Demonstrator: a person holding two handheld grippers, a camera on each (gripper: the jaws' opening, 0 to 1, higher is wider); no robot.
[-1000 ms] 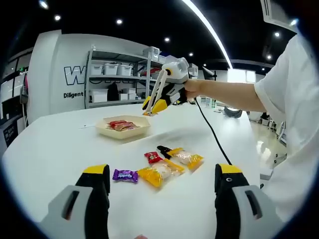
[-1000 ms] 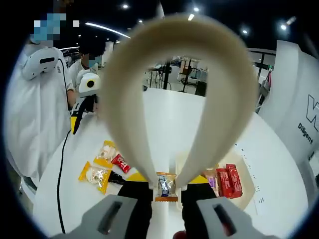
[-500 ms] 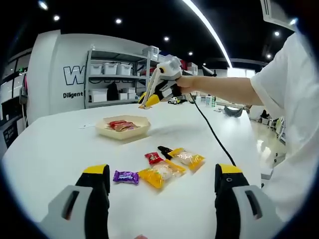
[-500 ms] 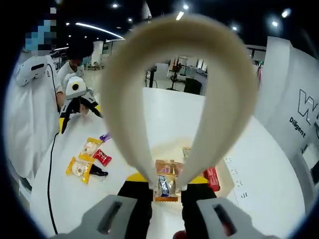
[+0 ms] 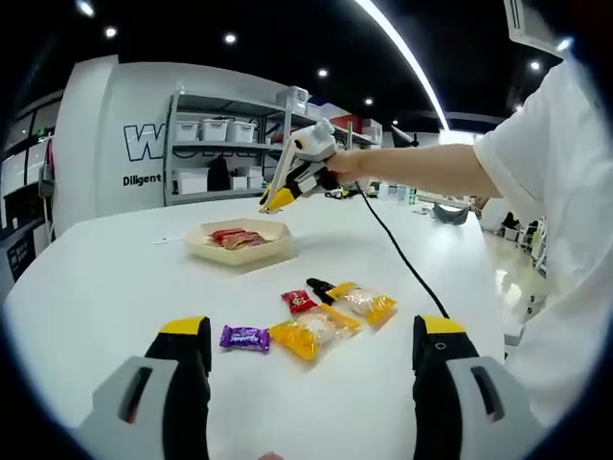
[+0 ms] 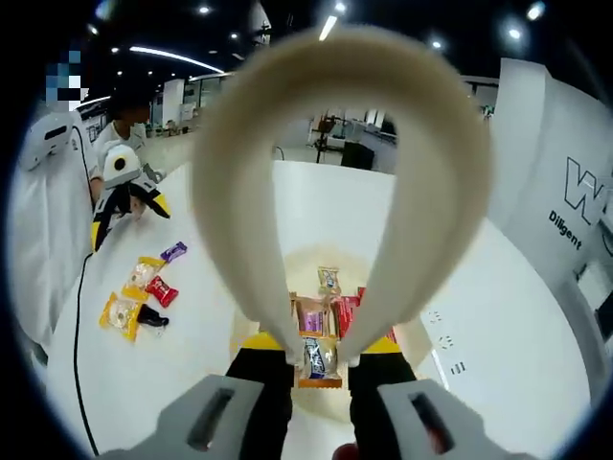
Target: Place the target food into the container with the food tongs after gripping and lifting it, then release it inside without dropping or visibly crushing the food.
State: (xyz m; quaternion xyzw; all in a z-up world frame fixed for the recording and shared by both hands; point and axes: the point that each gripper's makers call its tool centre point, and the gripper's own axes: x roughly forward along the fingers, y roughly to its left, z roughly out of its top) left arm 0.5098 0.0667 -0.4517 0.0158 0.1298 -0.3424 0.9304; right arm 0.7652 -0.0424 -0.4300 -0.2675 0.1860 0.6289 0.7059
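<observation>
White table (image 5: 86, 287) fills your left gripper view. Your left gripper (image 5: 311, 383) hangs low over it with its jaws wide apart and nothing between them. Just past the jaws lie a purple candy (image 5: 242, 337), a red candy (image 5: 299, 301) and two yellow packs (image 5: 330, 321). Farther back sits the tan tray (image 5: 239, 251) with red packs inside. Your right gripper (image 5: 292, 182) has moved since a second ago: it was over the table to the right of the tray, and now it has slid left and hangs right above the tray. On the far wall you can read a big "W" and, under it, "Diligent"; the rest is hidden behind shelves.

In your right gripper view, the right gripper (image 6: 316, 356) squeezes the cream tongs (image 6: 335, 163), and the tong tips pinch a small orange snack (image 6: 316, 356). The snack looks whole, not squashed. A second ago the tray (image 6: 287, 407) was off to the right of the tips. Now it lies straight under them, with packs inside it, so the snack hangs over the tray. The loose candies (image 6: 144, 292) now sit farther left and look smaller. The wall at the right shows "W" and "Diligent". The writing on the packs is too small to read.
</observation>
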